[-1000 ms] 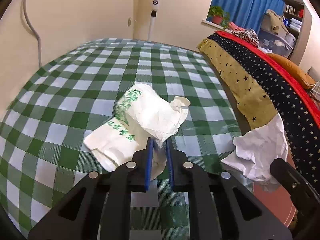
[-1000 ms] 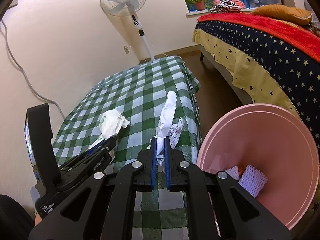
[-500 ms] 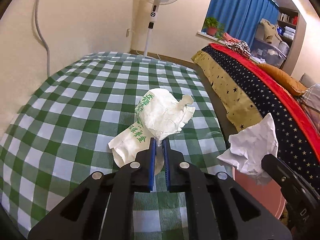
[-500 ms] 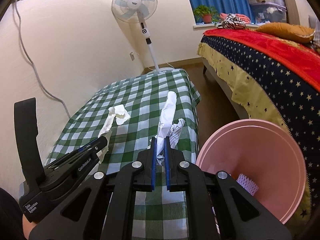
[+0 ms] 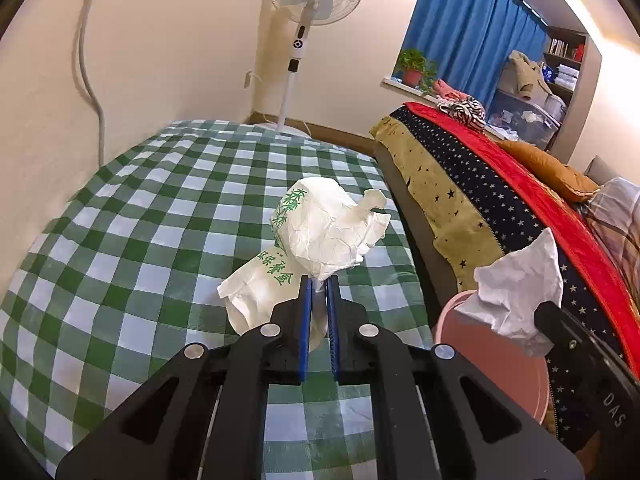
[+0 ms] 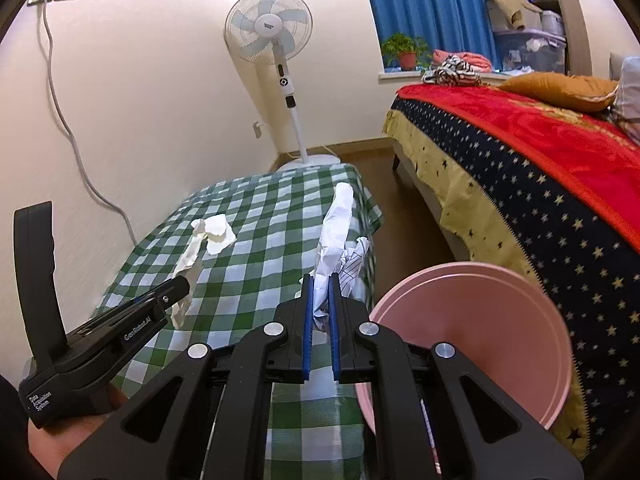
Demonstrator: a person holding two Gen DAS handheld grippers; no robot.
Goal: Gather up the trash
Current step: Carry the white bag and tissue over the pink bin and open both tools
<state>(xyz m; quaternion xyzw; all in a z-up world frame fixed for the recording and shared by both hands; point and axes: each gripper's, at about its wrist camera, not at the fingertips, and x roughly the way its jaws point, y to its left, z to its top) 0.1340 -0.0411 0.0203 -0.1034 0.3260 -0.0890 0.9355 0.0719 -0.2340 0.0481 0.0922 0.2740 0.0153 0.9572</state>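
Observation:
A crumpled white paper bag with green print hangs above the green checked tablecloth, and my left gripper is shut on its lower edge. My right gripper is shut on a crumpled sheet of white paper that stands up from its jaws. The pink bin sits on the floor just right of the right gripper, below table height. In the left wrist view the right gripper holds its paper over the bin's rim. The right wrist view shows the left gripper and the bag to the left.
A bed with a starry cover and red blanket runs along the right, with a strip of floor between it and the table. A standing fan is beyond the table's far end. A cable hangs down the wall on the left.
Both grippers have risen, each keeping its paper. The green-printed bag has come up off the tablecloth. The bin now lies lower and nearer the right gripper.

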